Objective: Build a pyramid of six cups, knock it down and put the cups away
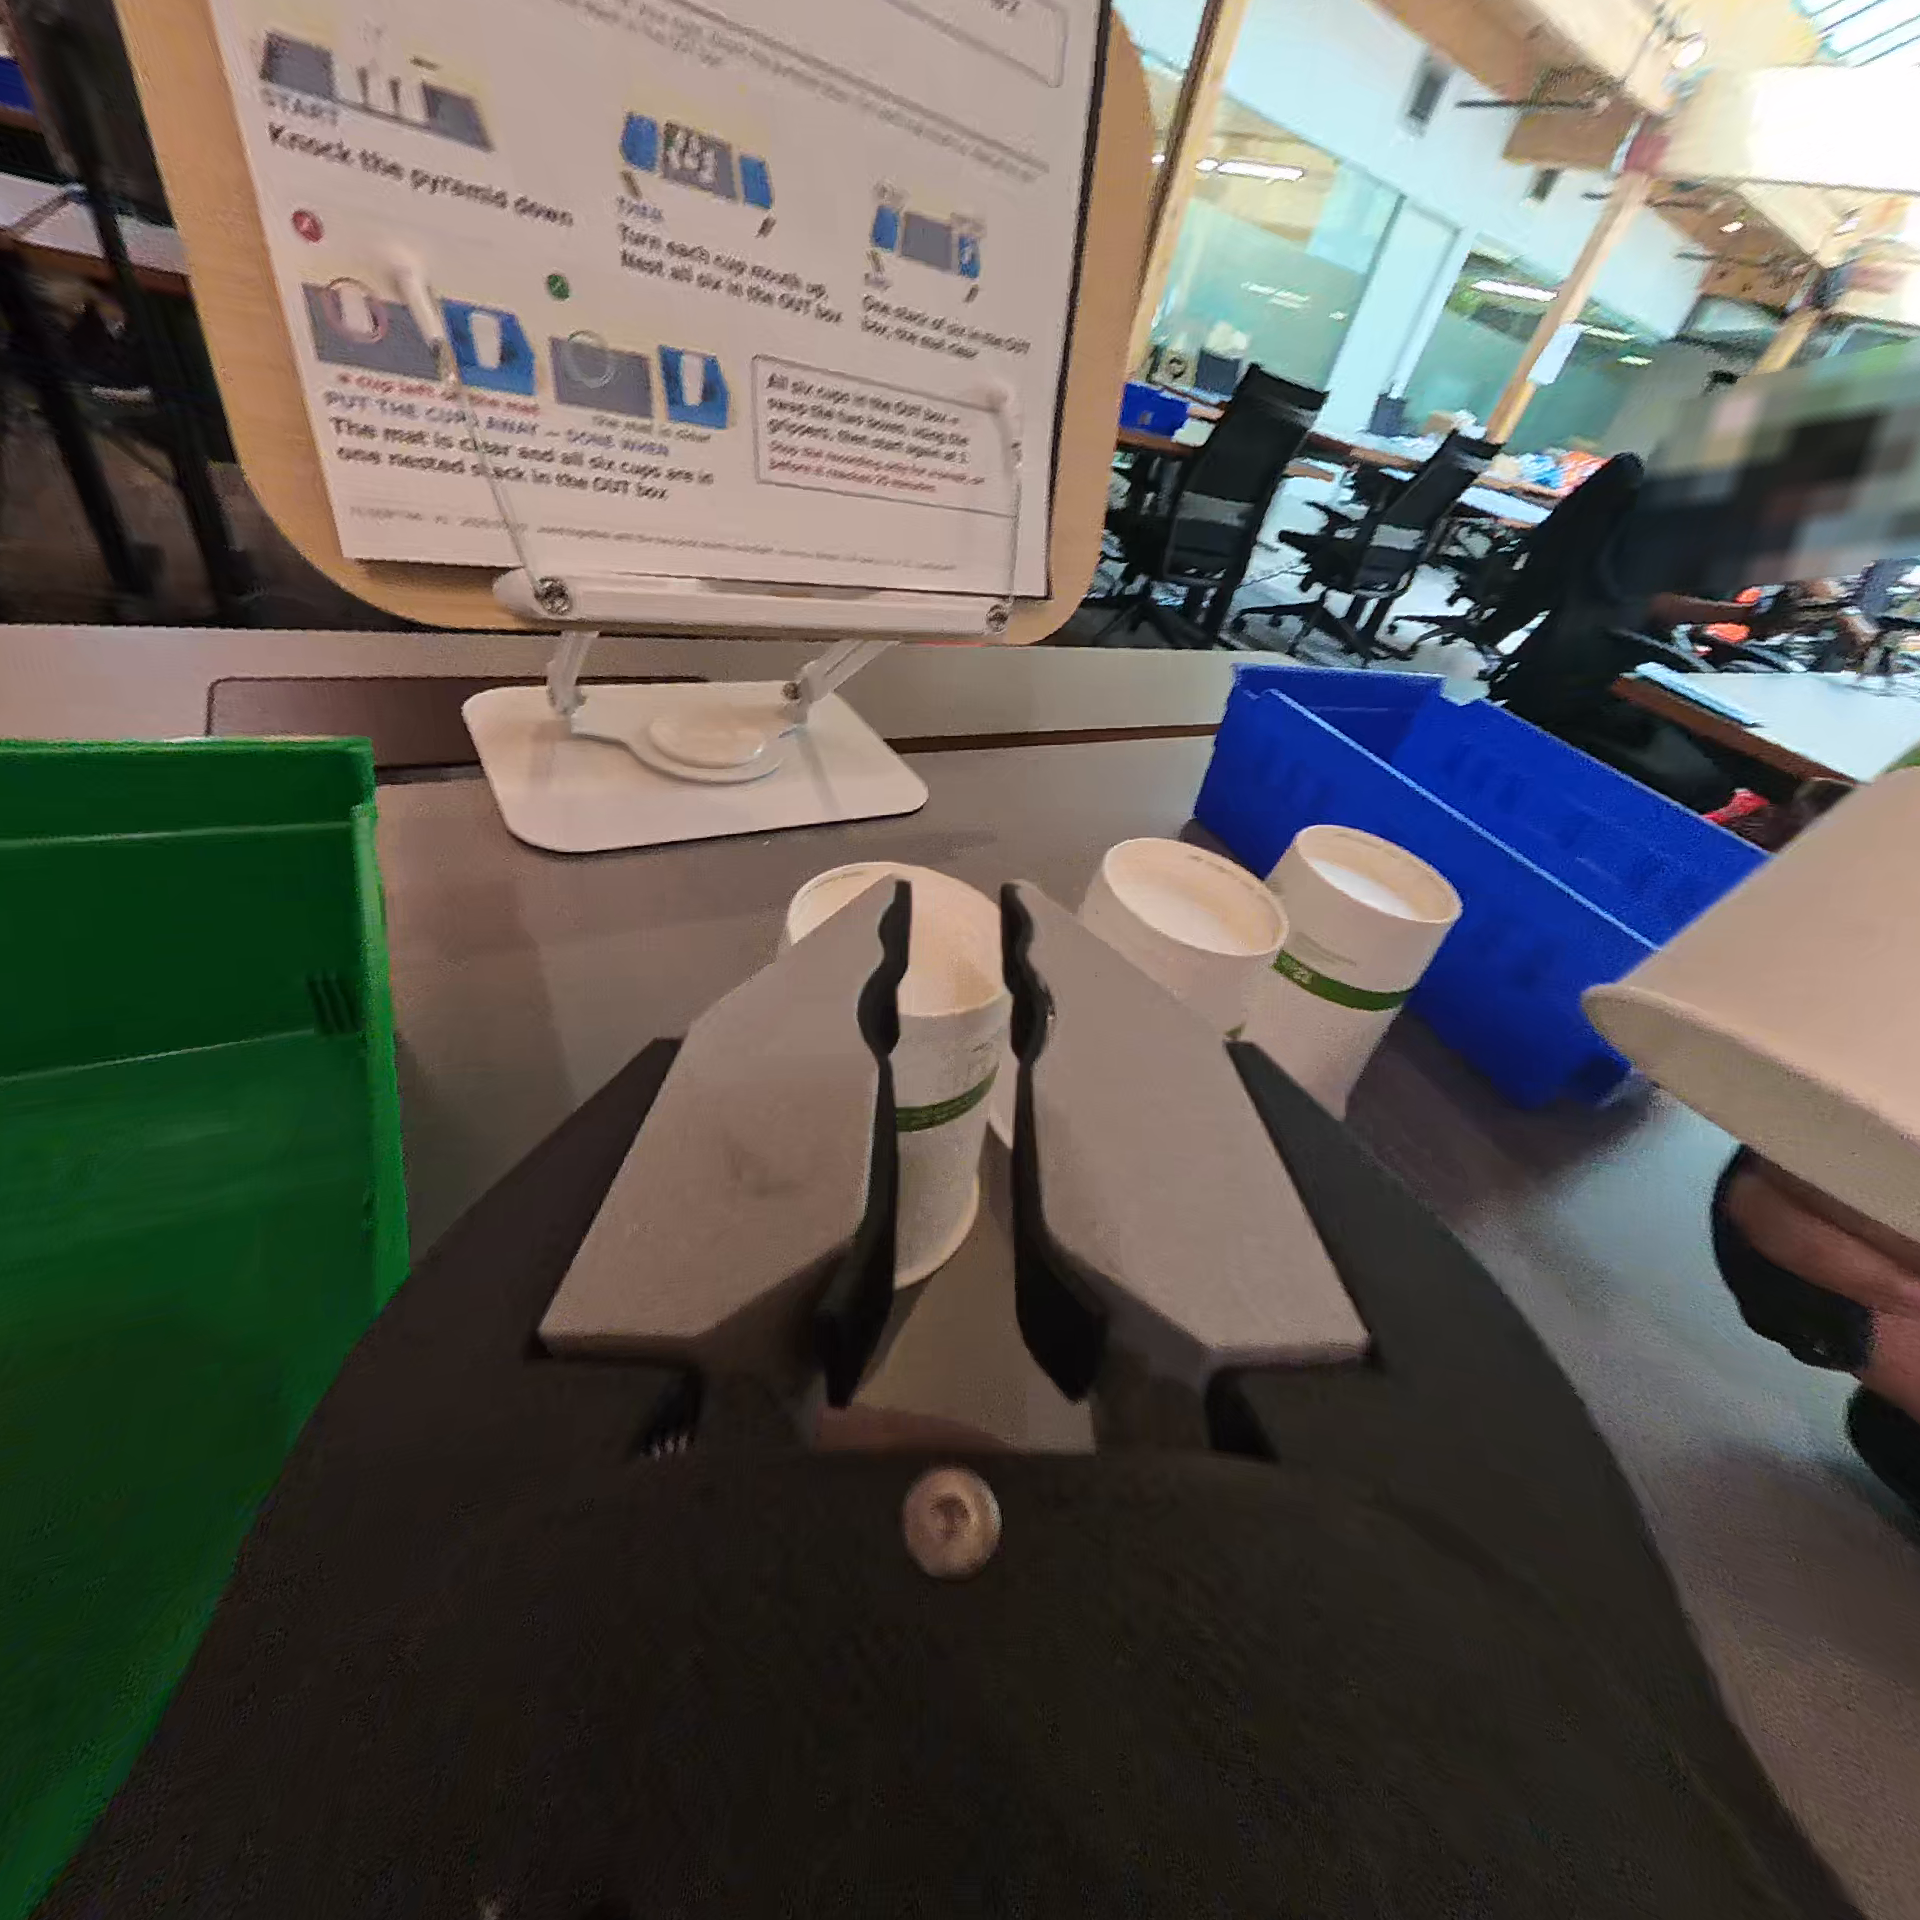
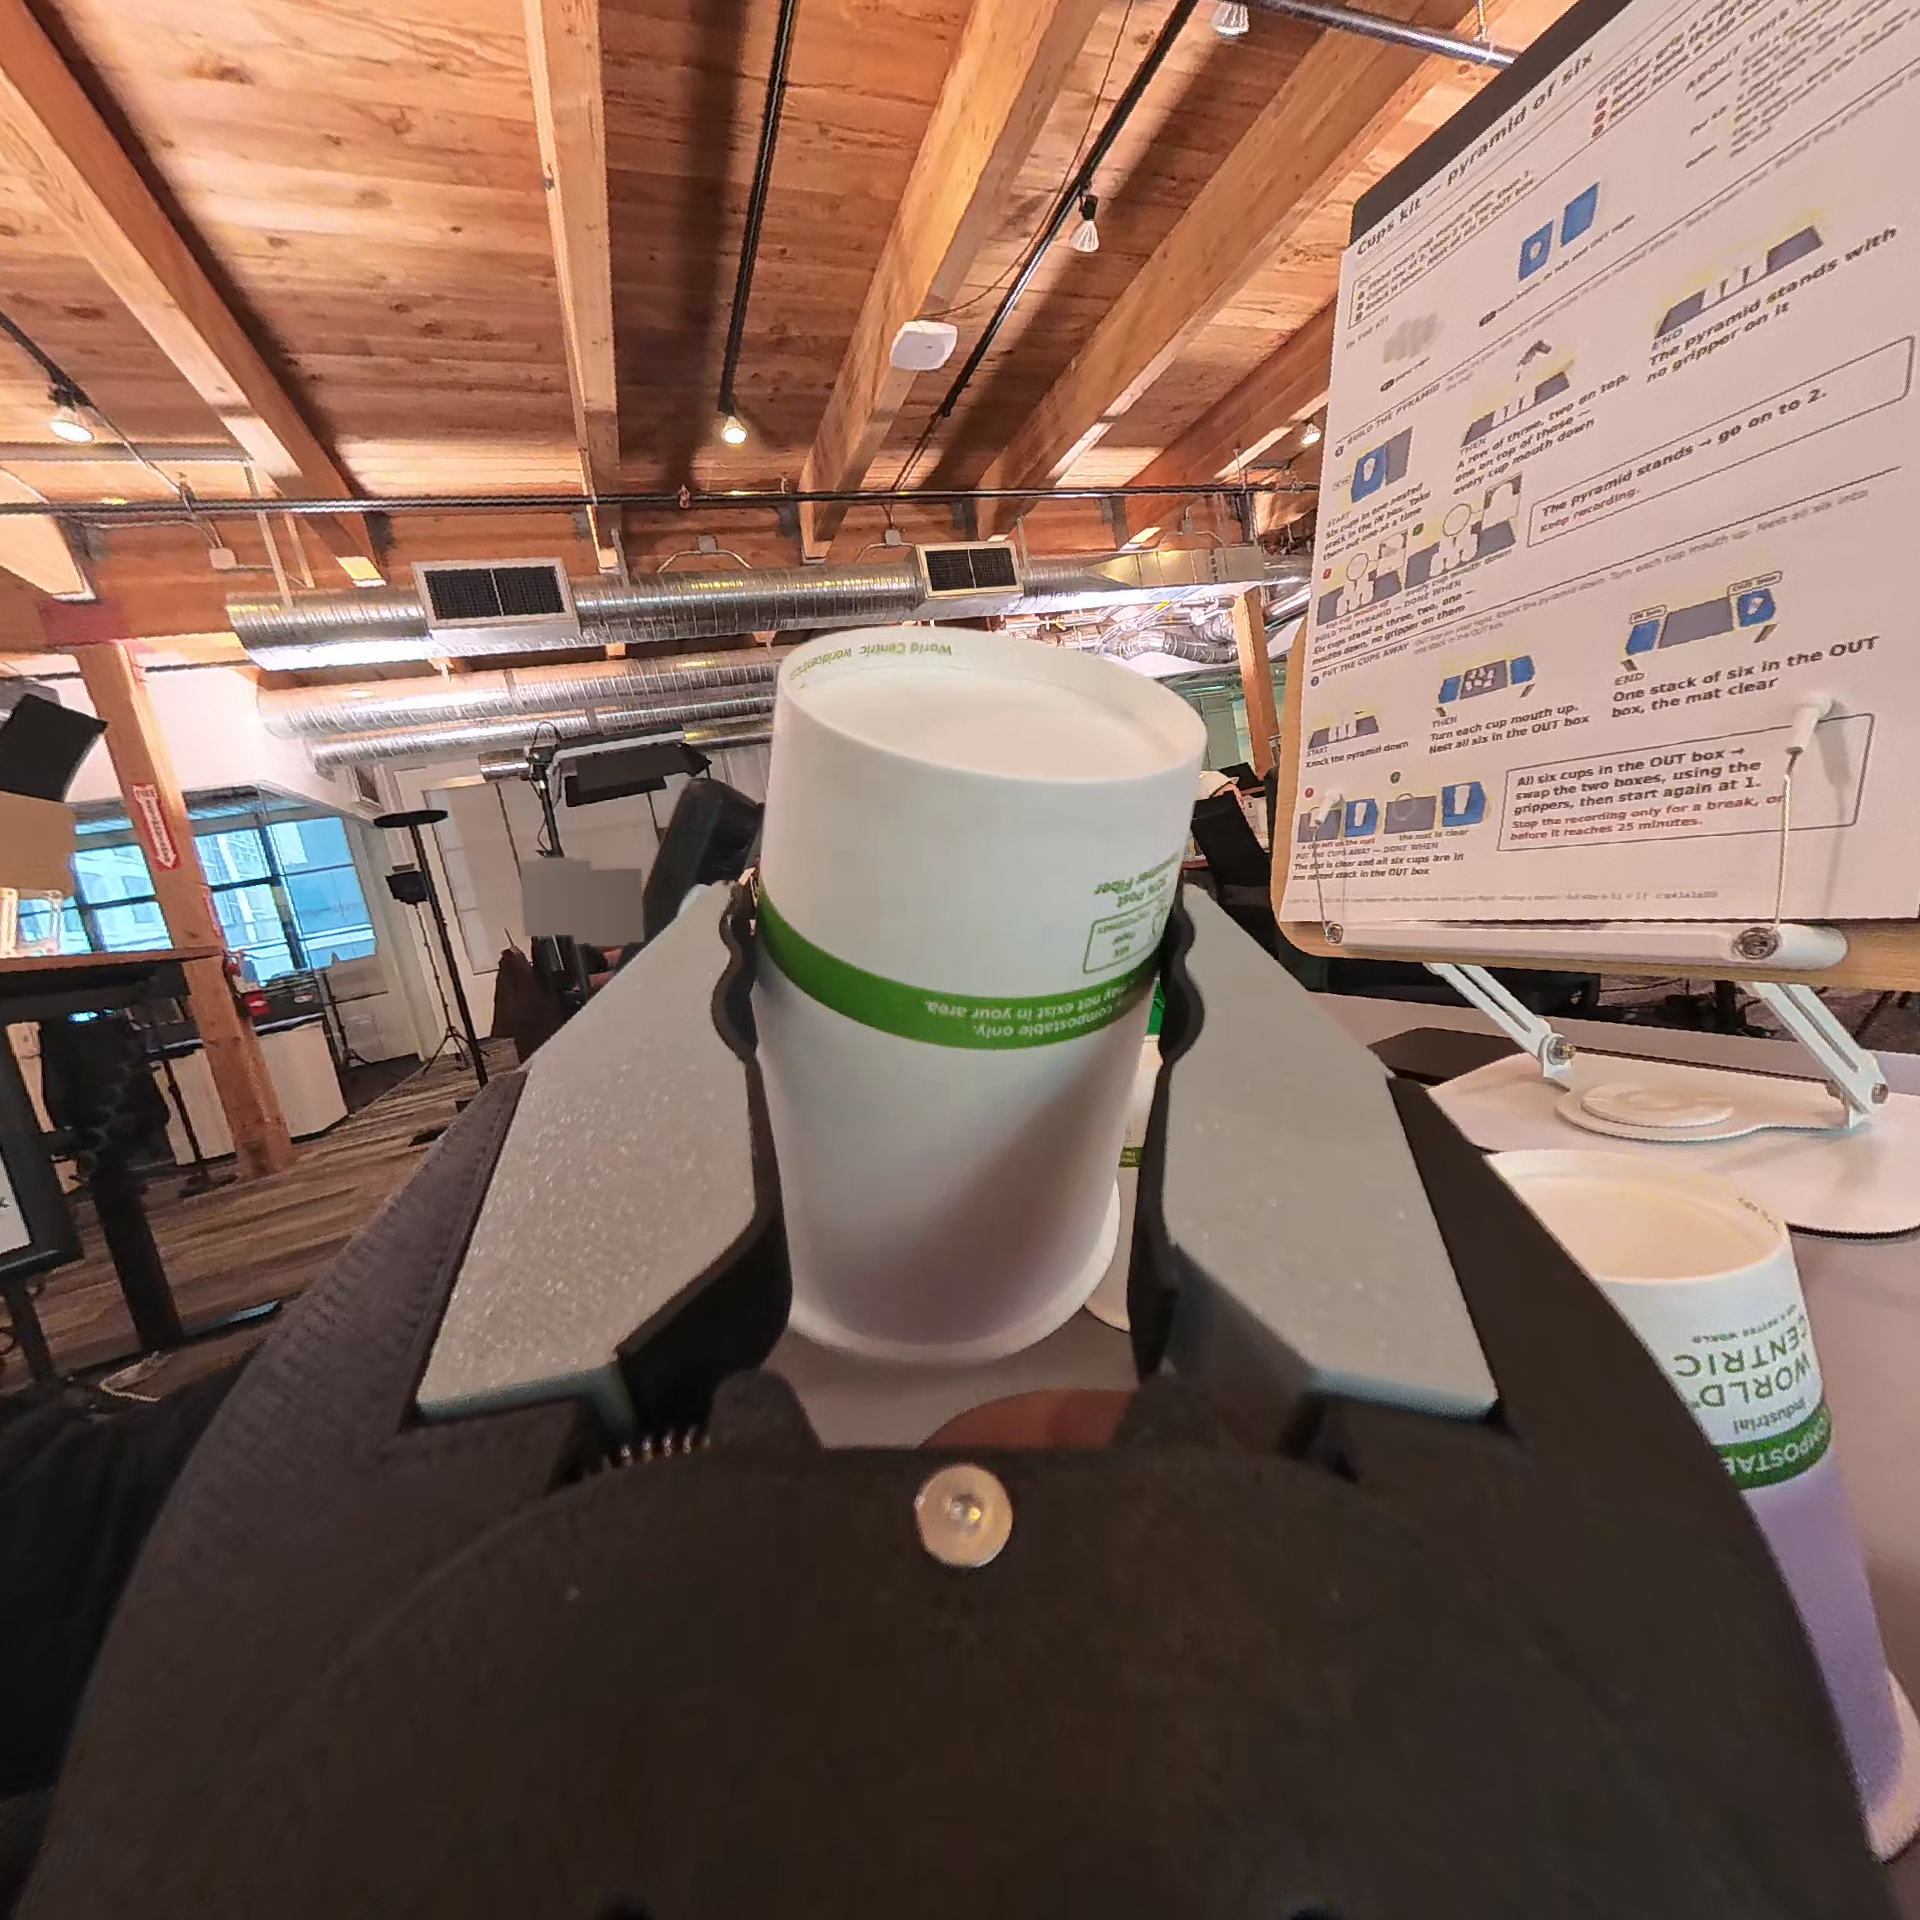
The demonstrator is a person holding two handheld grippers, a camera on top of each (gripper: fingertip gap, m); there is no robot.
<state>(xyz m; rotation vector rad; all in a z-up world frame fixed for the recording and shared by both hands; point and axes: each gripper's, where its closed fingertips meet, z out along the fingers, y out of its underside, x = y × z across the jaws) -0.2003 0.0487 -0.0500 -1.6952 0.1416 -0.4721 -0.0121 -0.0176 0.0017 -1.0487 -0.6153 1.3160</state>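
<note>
- Holding one white paper cup (image 2: 966,997) mouth down in my right gripper (image 2: 956,935); its fingers are clamped on the cup's sides at the green band, and the cup is lifted, with ceiling beams behind it.
- My left gripper (image 1: 954,935) carries nothing; its fingers stand a little apart, a narrow gap between the tips.
- Past that gap, three cups stand mouth down in a row on the dark mat (image 1: 582,935): near cup (image 1: 940,1039), middle cup (image 1: 1184,935), far cup (image 1: 1351,935). Middle and far look to be touching; the near one is partly hidden by my fingers.
- Blue bin (image 1: 1507,894) sits just beyond the far cup, on the right side of the mat.
- Green bin (image 1: 177,1039) sits on the left, well apart from the row.
- In the left wrist view the held cup shows as a pale cone (image 1: 1787,997) at the right edge.
- Instruction sheet on a white stand (image 1: 696,769) behind the mat.
- Right wrist view: another upturned cup (image 2: 1704,1382) close at lower right.
</note>
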